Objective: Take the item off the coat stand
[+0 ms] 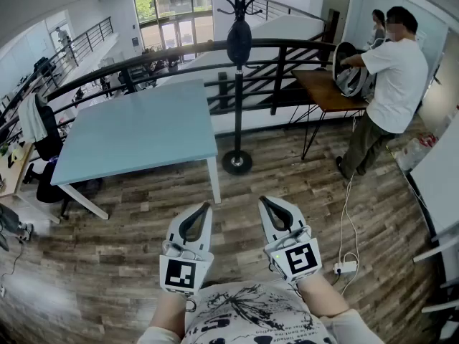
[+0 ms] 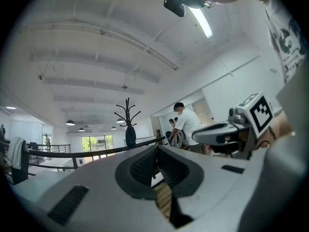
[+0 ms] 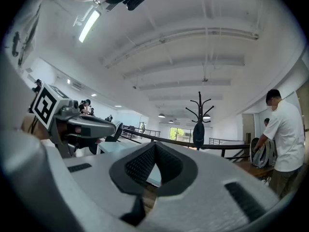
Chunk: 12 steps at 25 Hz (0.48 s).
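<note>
A black coat stand (image 1: 237,77) rises from a round base on the wood floor, beside the railing. A dark, oval item (image 1: 239,43) hangs from it; I also see the item (image 2: 130,136) in the left gripper view and the item (image 3: 198,135) in the right gripper view. My left gripper (image 1: 207,206) and right gripper (image 1: 263,200) are held low near my body, well short of the stand. Both are shut, jaws together with nothing between them.
A light blue table (image 1: 136,131) stands left of the stand. A black railing (image 1: 172,56) runs behind it. A person in a white shirt (image 1: 391,84) handles a bag at a wooden table (image 1: 326,92) on the right. A cable and power strip (image 1: 345,266) lie on the floor.
</note>
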Each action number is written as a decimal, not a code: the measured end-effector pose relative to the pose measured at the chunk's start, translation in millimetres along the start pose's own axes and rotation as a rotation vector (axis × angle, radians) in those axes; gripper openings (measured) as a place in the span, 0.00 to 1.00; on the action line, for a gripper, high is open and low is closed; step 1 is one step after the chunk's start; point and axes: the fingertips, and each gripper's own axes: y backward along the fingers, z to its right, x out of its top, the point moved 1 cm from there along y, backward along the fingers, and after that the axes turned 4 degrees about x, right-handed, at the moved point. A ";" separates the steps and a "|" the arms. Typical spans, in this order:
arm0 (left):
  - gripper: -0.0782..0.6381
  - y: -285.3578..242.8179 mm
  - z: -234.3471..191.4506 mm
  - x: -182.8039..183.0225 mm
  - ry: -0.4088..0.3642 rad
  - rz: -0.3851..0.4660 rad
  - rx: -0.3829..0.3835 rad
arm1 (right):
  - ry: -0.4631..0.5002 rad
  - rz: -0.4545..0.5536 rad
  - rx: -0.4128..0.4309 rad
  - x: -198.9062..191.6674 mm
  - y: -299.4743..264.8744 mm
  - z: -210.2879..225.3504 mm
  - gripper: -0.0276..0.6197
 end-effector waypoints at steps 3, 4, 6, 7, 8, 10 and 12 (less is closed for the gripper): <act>0.12 -4.6 -1.6 -3.9 0.009 -0.002 0.002 | -0.004 -0.001 0.000 -4.3 -3.8 1.7 0.03; 0.12 -6.1 -2.0 -4.9 0.011 -0.002 0.002 | -0.005 -0.001 -0.001 -5.6 -4.9 2.5 0.03; 0.12 -9.0 -2.5 -6.4 0.015 -0.003 0.000 | -0.007 -0.004 -0.002 -8.2 -6.8 4.2 0.03; 0.12 -10.3 -2.5 -7.5 0.016 -0.005 -0.001 | -0.010 -0.006 -0.003 -9.9 -7.4 5.1 0.03; 0.12 -11.6 -2.4 -8.8 0.017 -0.008 -0.003 | -0.013 -0.008 -0.004 -11.6 -7.9 6.2 0.03; 0.12 -14.7 -1.9 -11.6 0.015 -0.011 -0.006 | -0.028 -0.002 -0.010 -14.1 -8.5 9.5 0.03; 0.12 -18.8 -2.3 -13.5 0.018 -0.014 -0.010 | -0.047 0.007 -0.017 -15.7 -9.5 13.6 0.03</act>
